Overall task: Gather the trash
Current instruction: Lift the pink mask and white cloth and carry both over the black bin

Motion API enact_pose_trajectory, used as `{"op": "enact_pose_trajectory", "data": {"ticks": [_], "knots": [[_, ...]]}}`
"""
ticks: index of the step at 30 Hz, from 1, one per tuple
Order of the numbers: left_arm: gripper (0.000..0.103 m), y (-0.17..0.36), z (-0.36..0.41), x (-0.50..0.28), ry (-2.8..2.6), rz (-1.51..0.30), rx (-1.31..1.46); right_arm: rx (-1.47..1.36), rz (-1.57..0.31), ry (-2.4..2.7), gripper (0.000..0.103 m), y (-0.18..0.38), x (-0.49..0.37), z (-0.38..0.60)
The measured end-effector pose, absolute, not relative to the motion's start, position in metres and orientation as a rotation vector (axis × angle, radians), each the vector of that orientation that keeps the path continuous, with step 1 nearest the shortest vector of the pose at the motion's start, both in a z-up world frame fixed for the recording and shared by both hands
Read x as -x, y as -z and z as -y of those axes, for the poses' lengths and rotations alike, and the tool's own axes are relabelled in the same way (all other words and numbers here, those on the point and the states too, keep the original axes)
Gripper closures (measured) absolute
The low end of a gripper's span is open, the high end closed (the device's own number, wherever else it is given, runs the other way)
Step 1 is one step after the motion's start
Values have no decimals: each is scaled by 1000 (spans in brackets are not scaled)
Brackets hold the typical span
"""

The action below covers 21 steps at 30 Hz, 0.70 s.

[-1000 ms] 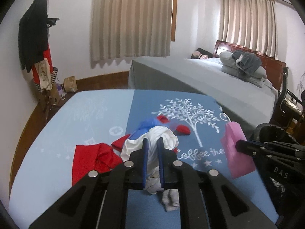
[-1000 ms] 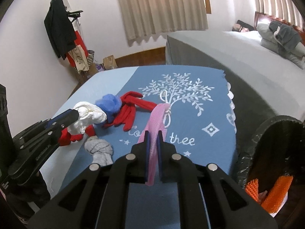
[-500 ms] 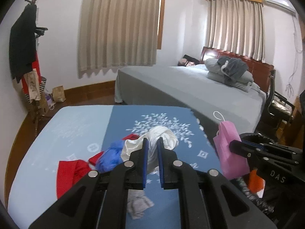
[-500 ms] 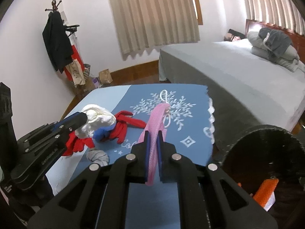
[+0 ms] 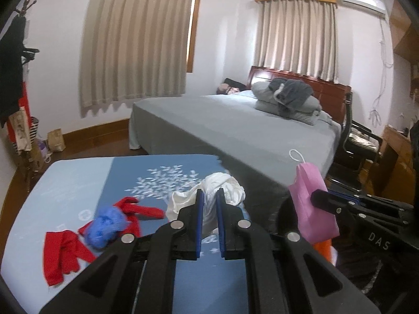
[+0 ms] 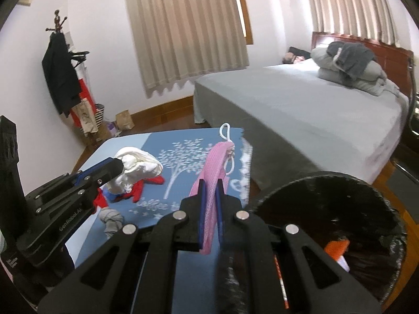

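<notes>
My left gripper is shut on a crumpled white cloth and holds it above the blue table; the cloth also shows in the right wrist view. My right gripper is shut on a pink mesh bag with a white loop, held beside a black-lined trash bin. The pink bag also shows in the left wrist view. On the table lie red cloth strips, a blue wad and a grey knotted cloth.
Orange items lie inside the bin. A grey bed with pillows stands beyond the table. A coat rack with clothes stands at the left wall. A black chair stands at the right.
Both grippers have risen and moved right toward the bin, carrying the white cloth and the pink bag. The blue wad and red strips stay on the table.
</notes>
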State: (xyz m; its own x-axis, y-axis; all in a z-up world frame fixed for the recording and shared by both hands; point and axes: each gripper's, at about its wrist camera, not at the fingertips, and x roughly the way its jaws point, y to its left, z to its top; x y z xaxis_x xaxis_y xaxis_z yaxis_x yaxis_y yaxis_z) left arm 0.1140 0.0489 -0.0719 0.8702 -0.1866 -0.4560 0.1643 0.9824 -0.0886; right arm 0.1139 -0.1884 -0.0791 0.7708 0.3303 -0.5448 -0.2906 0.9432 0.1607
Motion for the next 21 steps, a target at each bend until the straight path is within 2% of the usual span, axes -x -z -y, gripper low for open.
{"op": "enact_pose_trajectory", "data": {"ticks": [21], "knots": [[93,63,64,-110,423,-458,-6,-127,-580,-103,96,85,-73,303]]}}
